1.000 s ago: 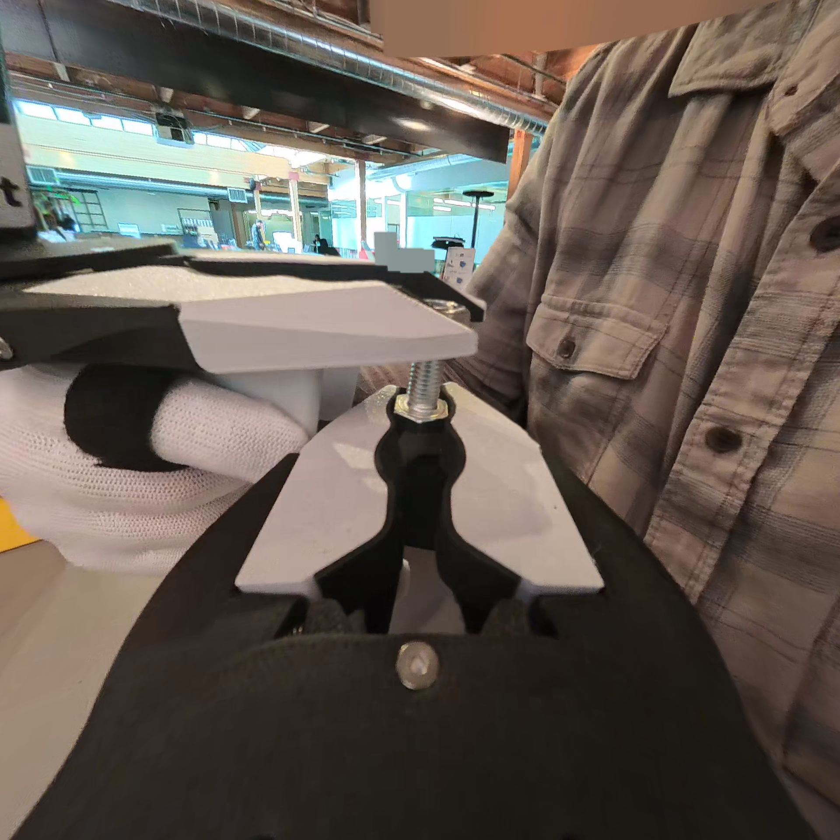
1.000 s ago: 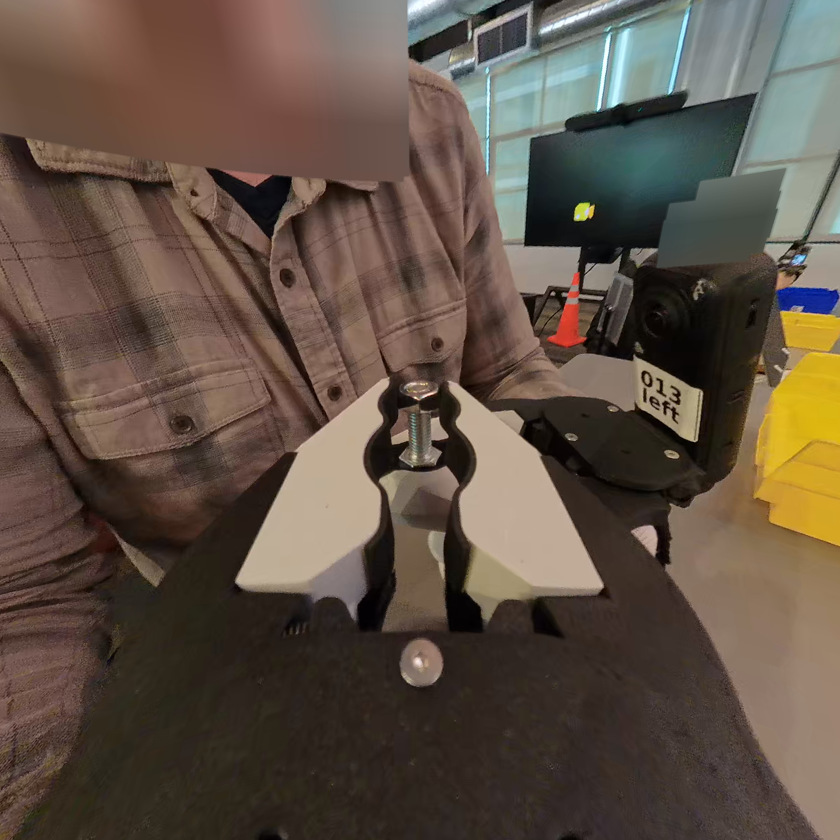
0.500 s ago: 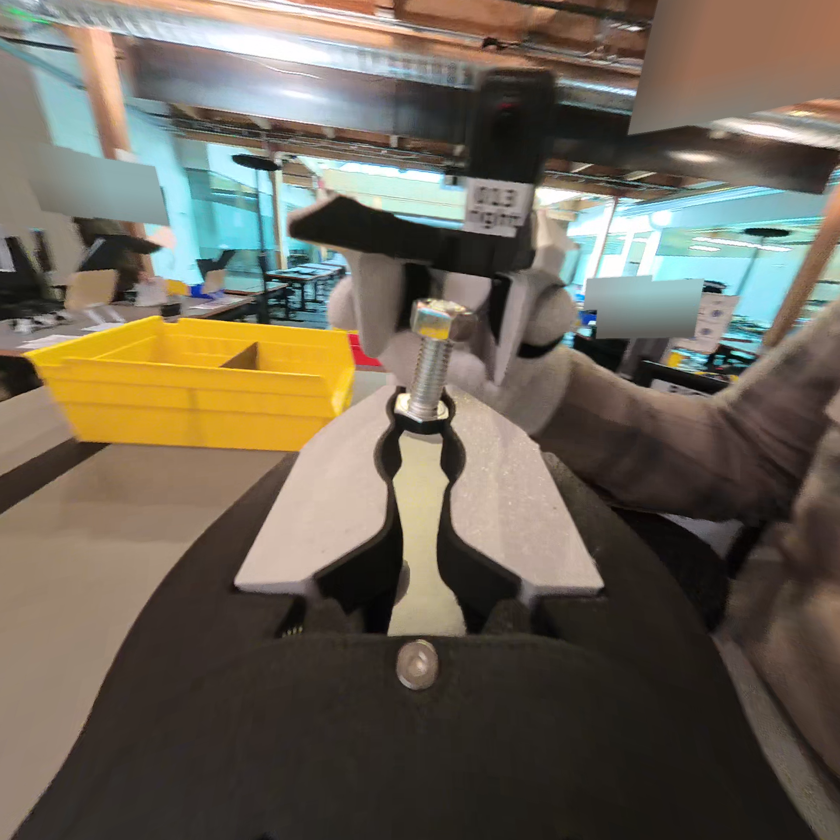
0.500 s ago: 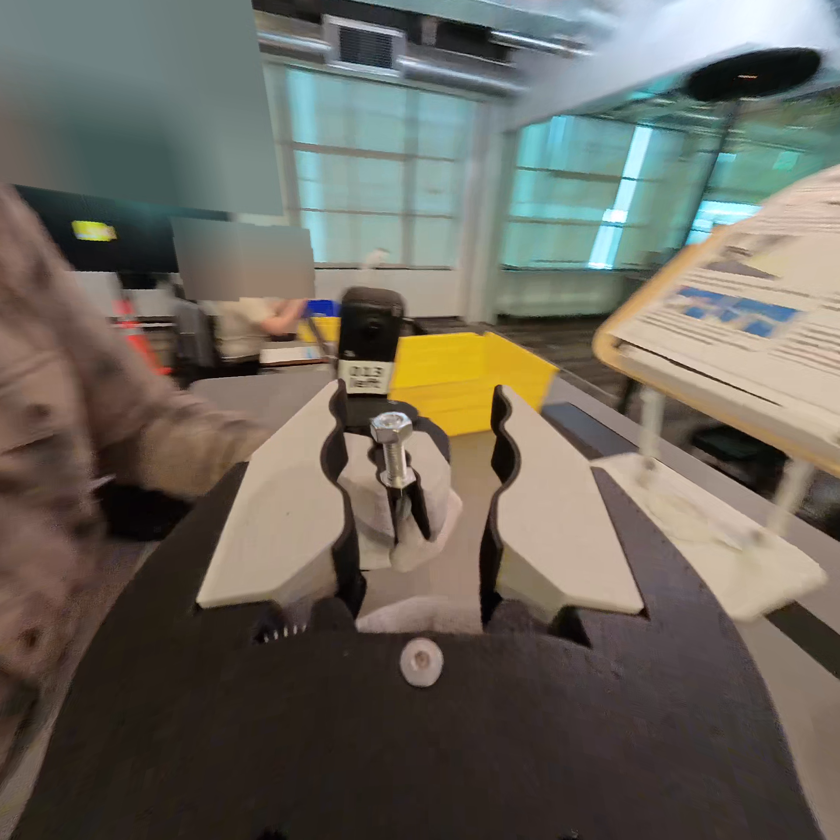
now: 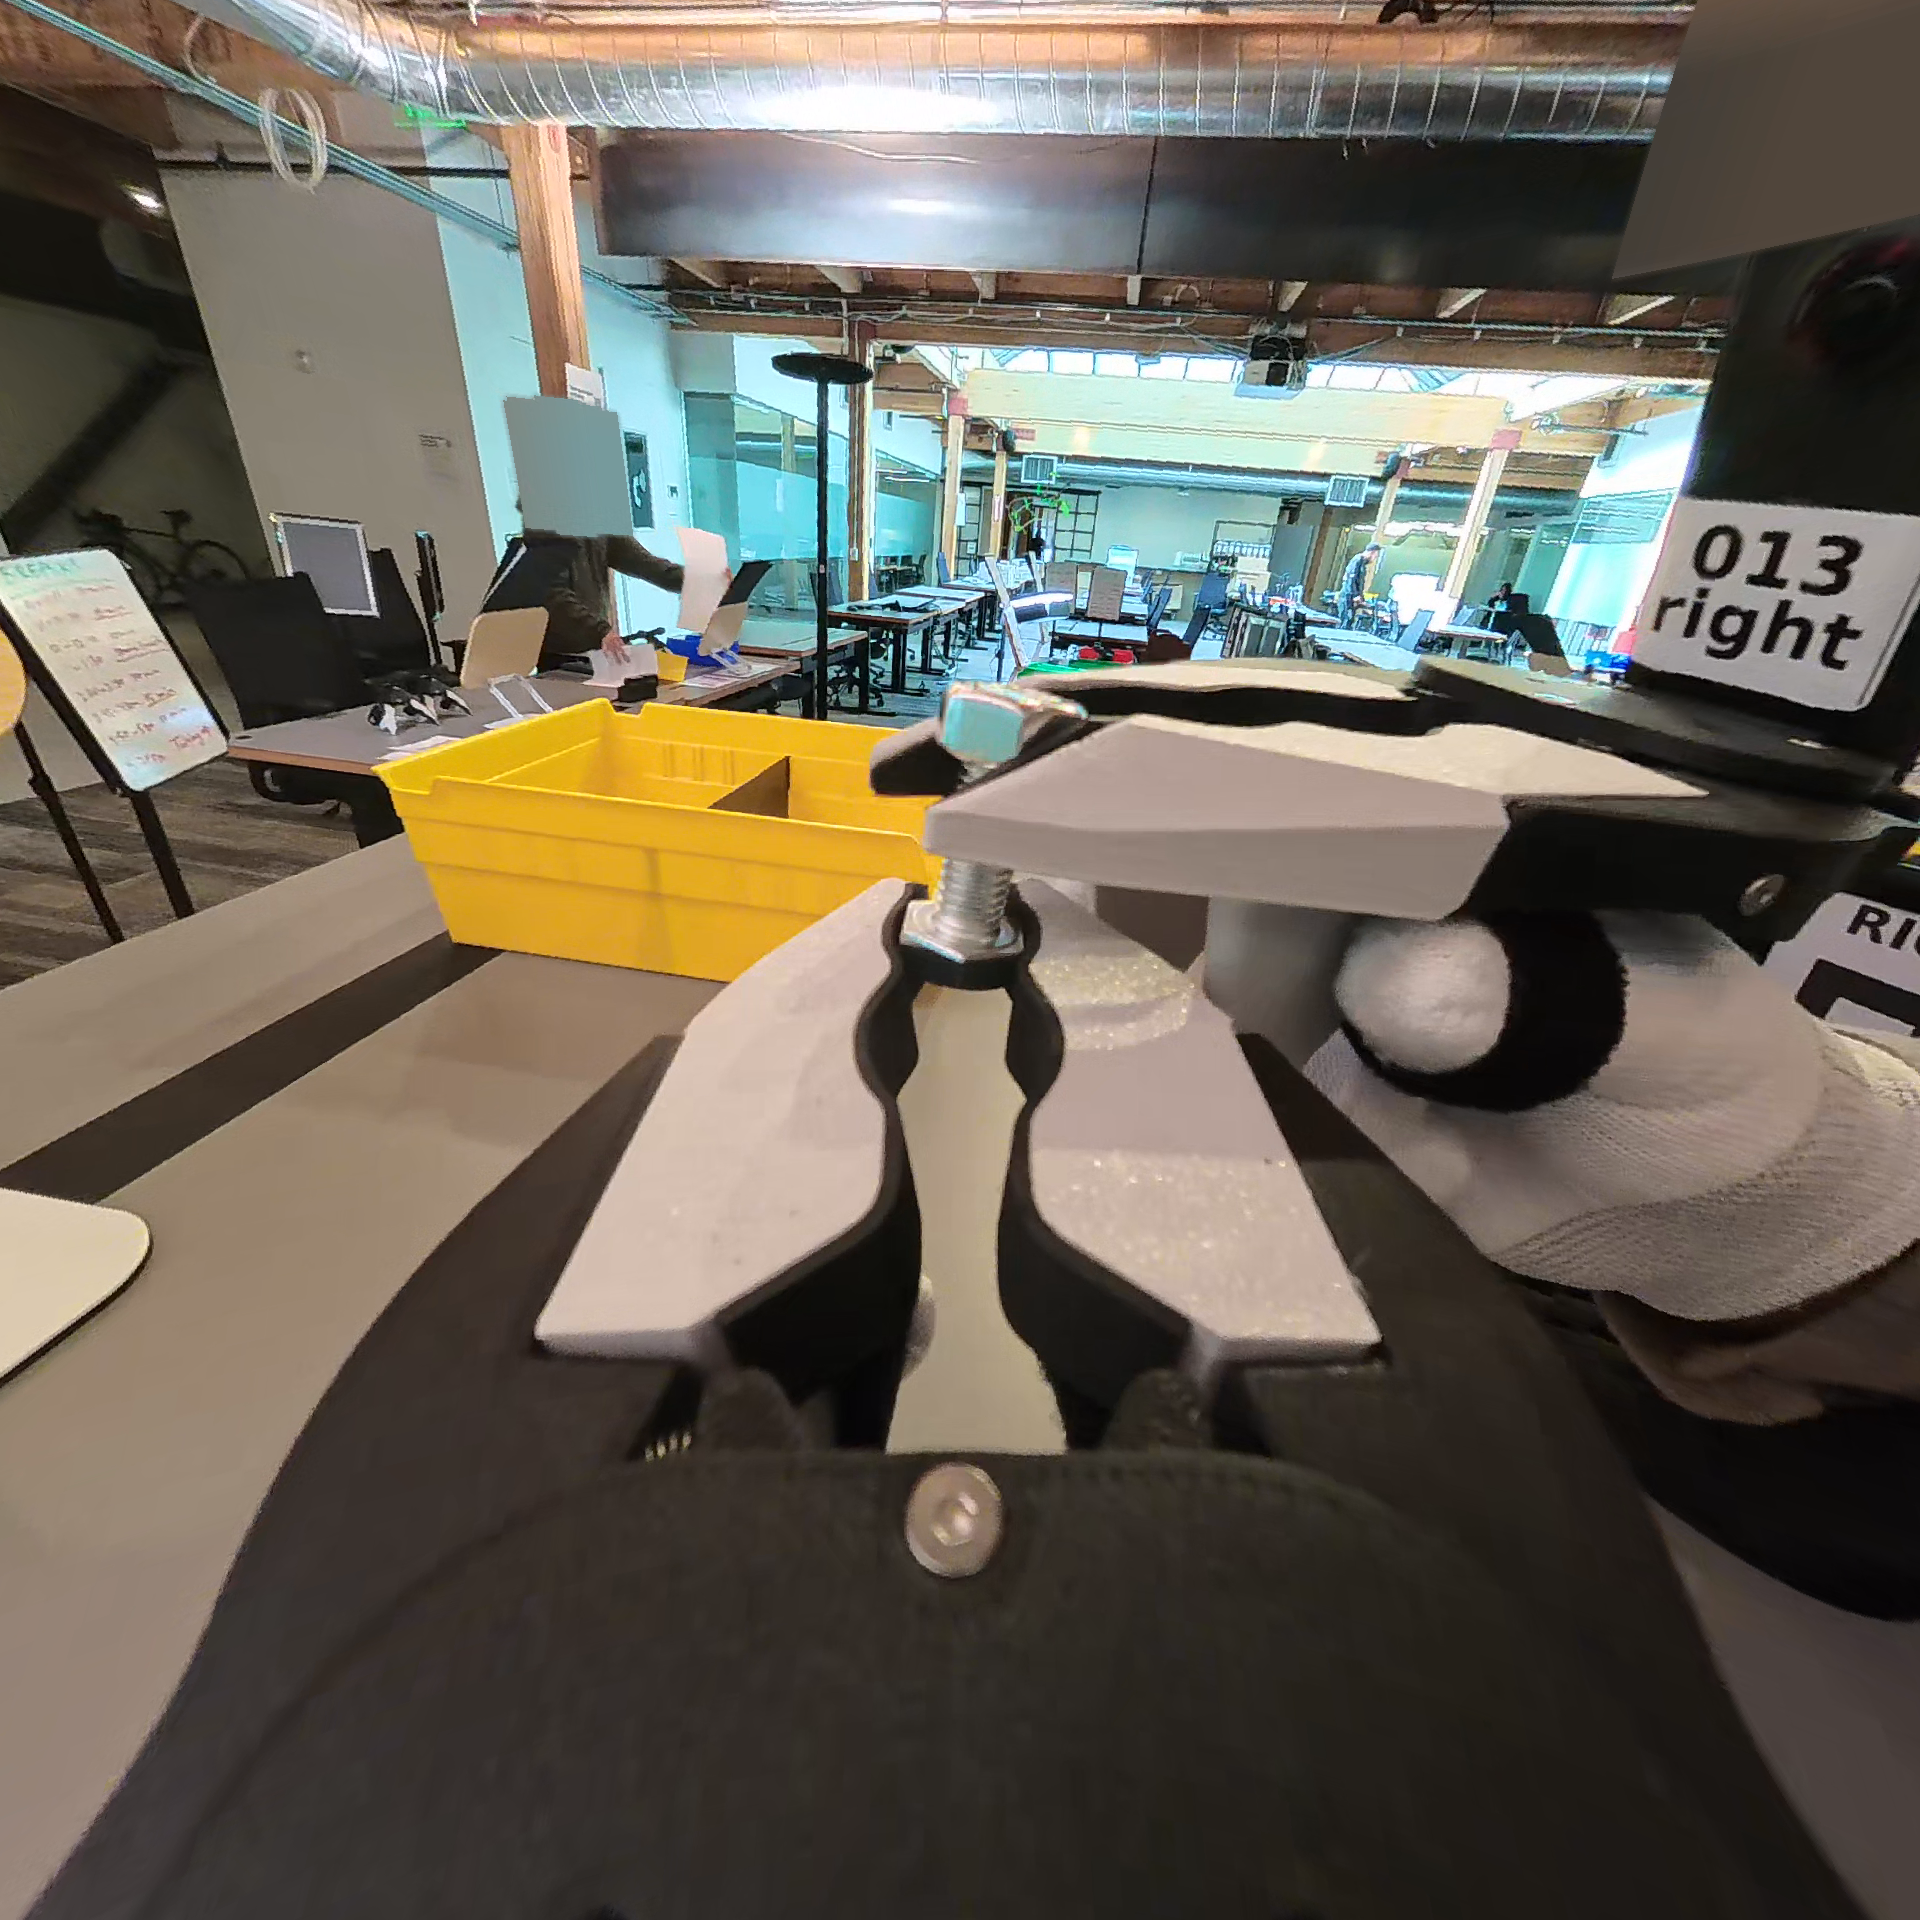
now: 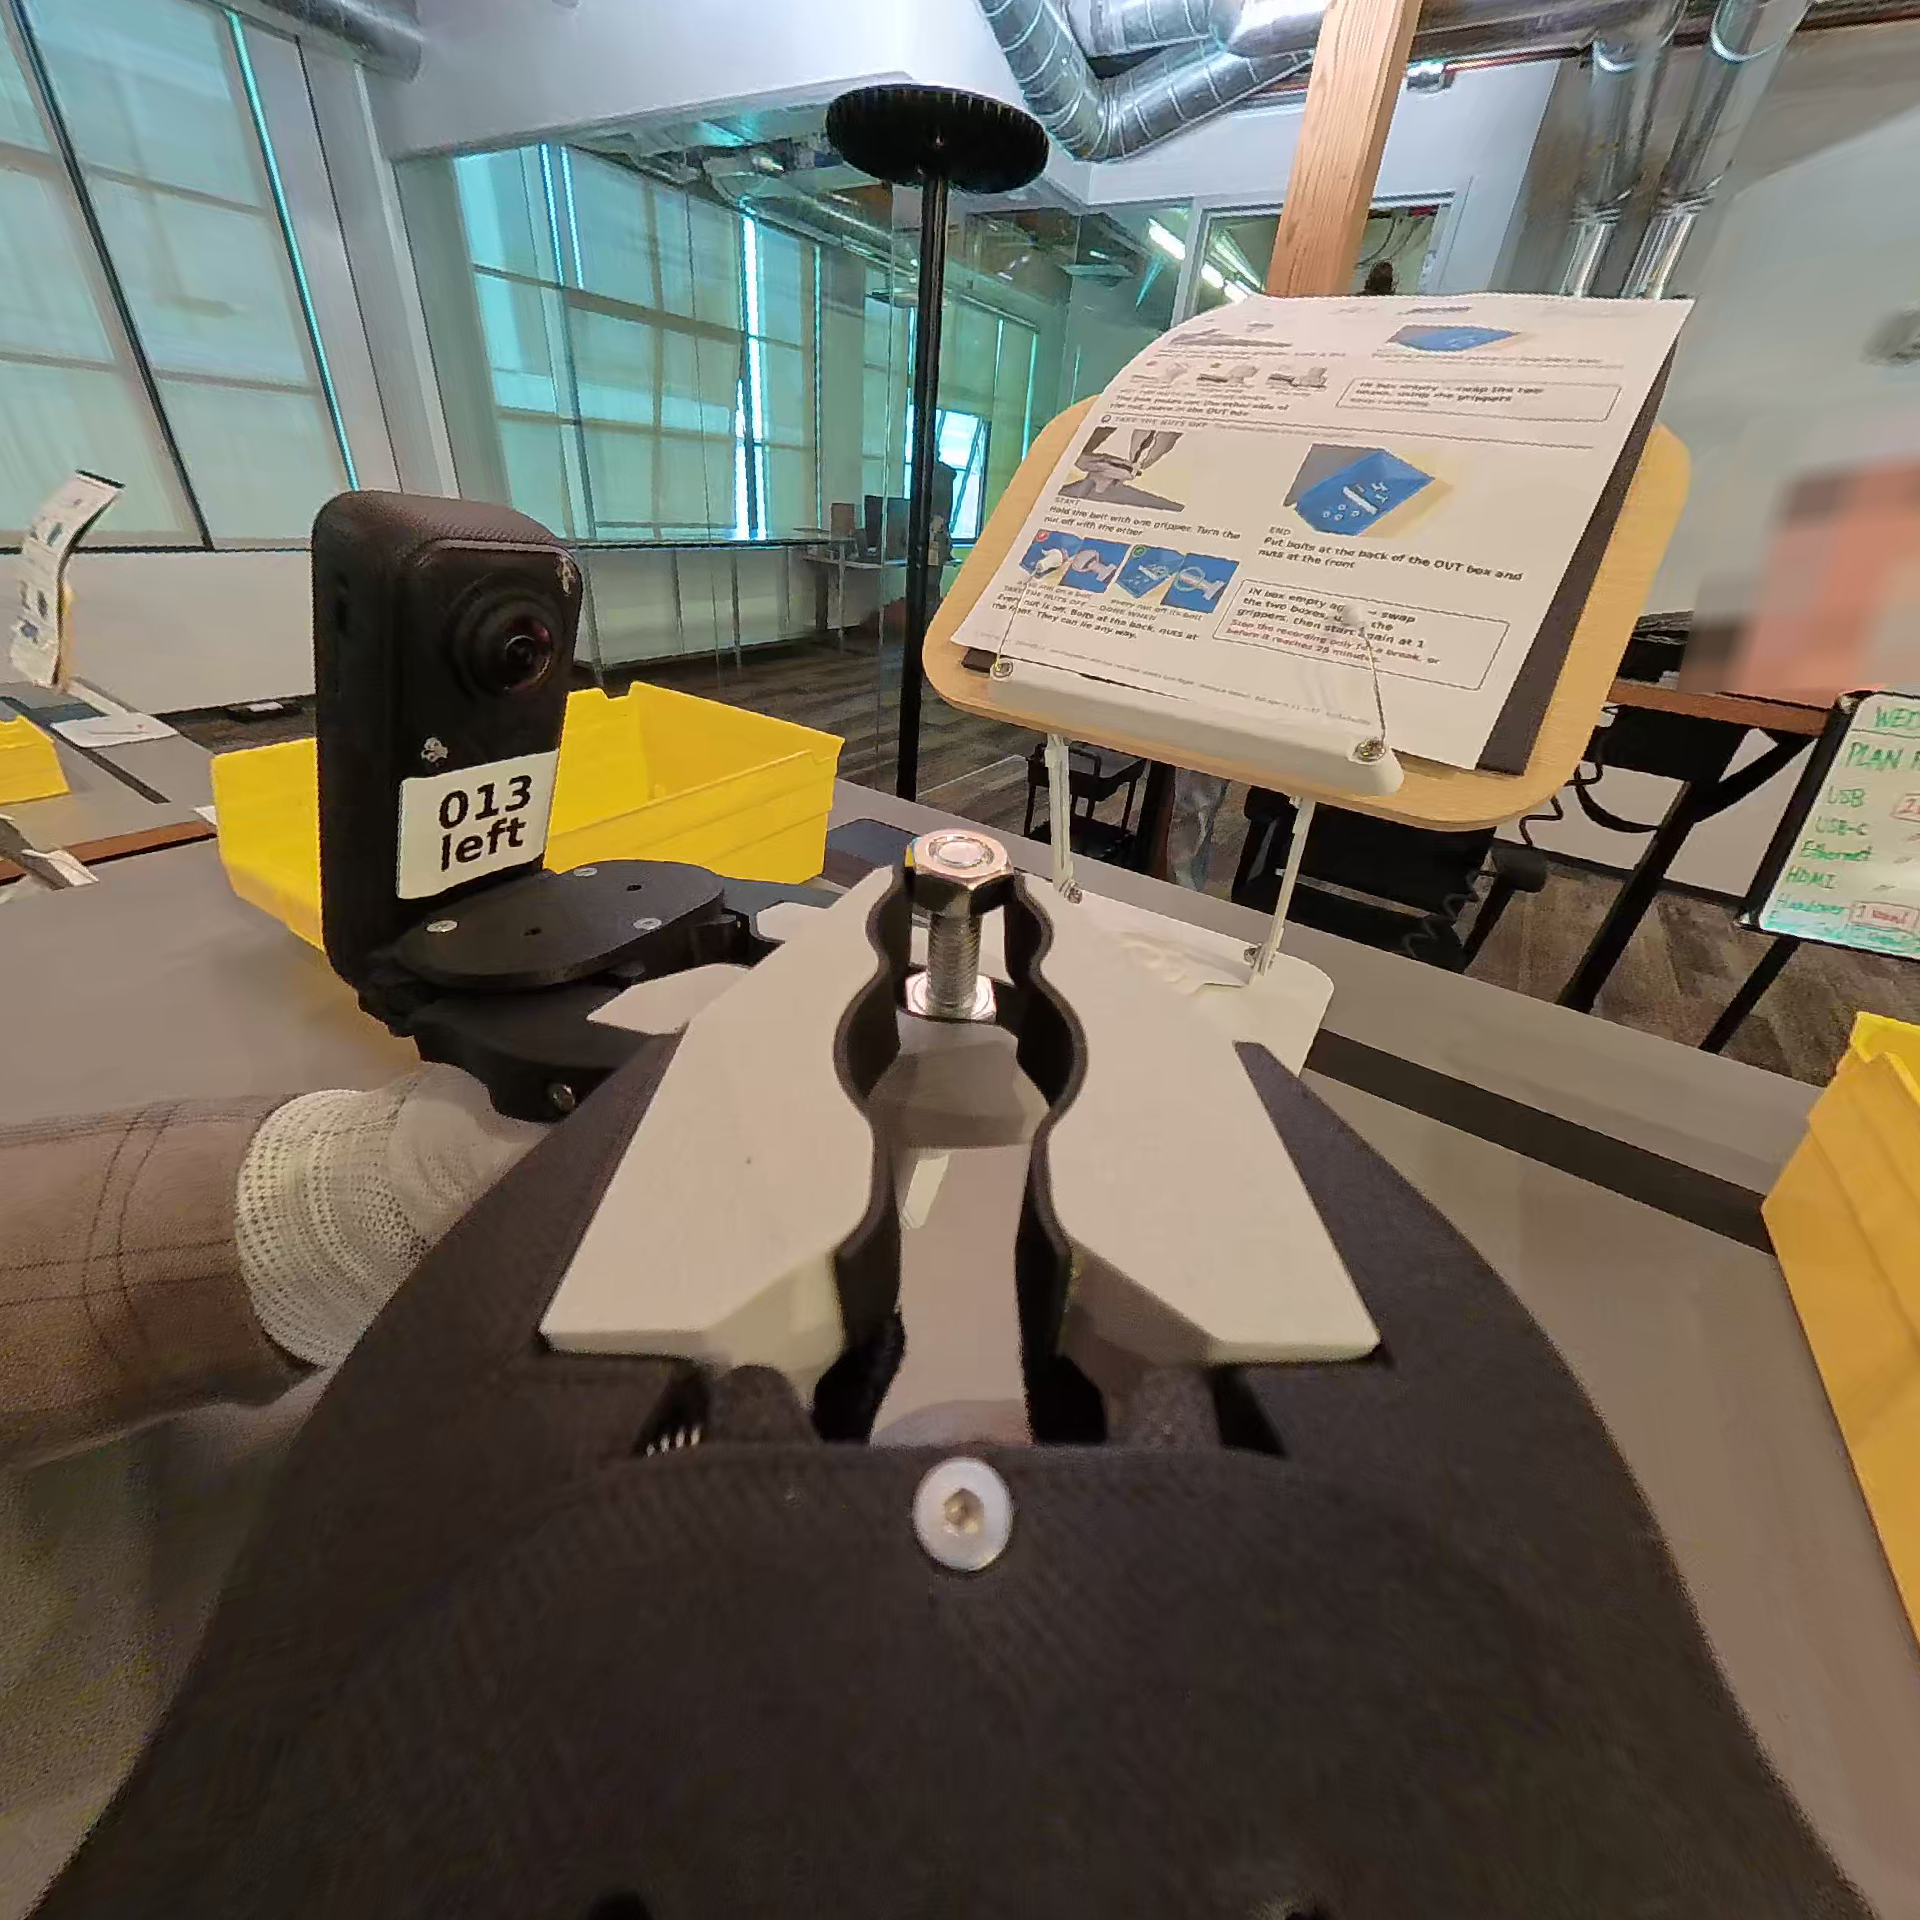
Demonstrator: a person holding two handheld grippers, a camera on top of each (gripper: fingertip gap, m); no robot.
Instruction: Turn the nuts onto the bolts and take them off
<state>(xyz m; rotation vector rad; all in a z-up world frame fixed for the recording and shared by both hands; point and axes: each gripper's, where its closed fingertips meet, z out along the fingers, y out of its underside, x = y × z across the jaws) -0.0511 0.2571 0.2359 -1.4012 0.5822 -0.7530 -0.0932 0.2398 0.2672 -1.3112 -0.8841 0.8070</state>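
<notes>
Only rightward – instruction sheet (image 6: 1320,499); stand (image 6: 1600,644)

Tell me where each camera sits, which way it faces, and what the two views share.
Left wrist view: on the left gripper, facing the yellow plastic bin; white-gloved right hand shows.
Right wrist view: on the right gripper, facing the wooden document stand; white-gloved left hand shows.
Shared: silver steel bolt and hex nut.

Wrist cameras close behind tools, crossing; both share bolt (image 5: 971,821) (image 6: 958,925).
</notes>
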